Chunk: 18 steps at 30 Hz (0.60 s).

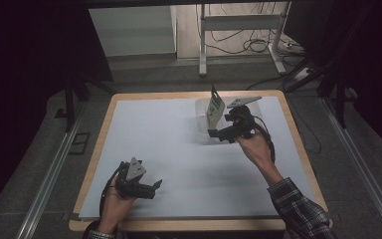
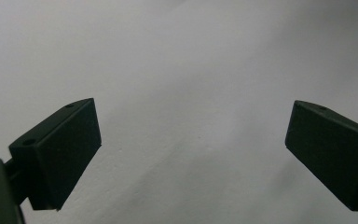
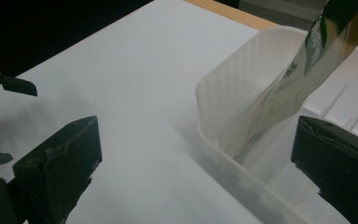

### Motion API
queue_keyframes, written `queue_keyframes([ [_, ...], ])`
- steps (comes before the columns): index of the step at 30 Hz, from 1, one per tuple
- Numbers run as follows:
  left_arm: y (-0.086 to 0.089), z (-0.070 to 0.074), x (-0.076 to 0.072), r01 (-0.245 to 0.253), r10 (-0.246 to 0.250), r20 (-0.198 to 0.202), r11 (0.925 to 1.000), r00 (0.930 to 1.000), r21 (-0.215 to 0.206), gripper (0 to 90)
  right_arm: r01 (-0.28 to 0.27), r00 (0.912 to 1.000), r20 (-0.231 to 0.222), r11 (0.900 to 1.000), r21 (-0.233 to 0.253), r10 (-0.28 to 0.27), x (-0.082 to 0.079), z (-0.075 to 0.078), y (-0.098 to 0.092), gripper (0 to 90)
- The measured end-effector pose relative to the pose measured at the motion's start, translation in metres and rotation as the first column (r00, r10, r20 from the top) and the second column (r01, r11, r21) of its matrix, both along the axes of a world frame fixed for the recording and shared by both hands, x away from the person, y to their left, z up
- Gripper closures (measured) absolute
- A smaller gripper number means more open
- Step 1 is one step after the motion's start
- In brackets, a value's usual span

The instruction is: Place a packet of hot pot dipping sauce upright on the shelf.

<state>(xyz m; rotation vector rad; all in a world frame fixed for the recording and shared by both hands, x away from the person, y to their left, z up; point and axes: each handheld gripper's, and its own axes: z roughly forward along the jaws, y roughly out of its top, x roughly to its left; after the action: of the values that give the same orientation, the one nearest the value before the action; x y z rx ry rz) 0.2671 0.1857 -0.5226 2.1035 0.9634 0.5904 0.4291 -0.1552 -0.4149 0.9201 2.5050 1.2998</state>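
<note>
While glossy pouch (image 3: 303,70) leans in ribbed translucent tub (image 3: 223,88); right gripper (image 3: 193,158) wide, empty | left gripper (image 2: 191,149) likewise

Your table (image 1: 298,149) has a wooden edge and a white sheet (image 1: 179,149) covering nearly all of its top. On that sheet, a clear plastic bin (image 1: 202,130) sits just ahead of your right gripper (image 1: 218,133), with a packet (image 1: 214,110) standing tilted inside. Around your left gripper (image 1: 155,186), near the front edge, the sheet is bare.
</note>
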Motion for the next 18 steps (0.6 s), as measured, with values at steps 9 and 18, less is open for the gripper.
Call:
queue_keyframes([
  [9,0.000,0.000,0.000,0.000,0.000,0.000,1.0000,1.0000,0.001,3.1,-0.026,0.9996,-0.009,0.999,-0.033,0.026,-0.011,-0.009,-0.001,2.4],
  [18,0.000,0.000,0.000,0.001,-0.001,-0.001,1.0000,1.0000,0.005,3.1,-0.047,0.9986,-0.028,0.998,-0.049,0.046,-0.019,-0.022,-0.001,1.9],
])
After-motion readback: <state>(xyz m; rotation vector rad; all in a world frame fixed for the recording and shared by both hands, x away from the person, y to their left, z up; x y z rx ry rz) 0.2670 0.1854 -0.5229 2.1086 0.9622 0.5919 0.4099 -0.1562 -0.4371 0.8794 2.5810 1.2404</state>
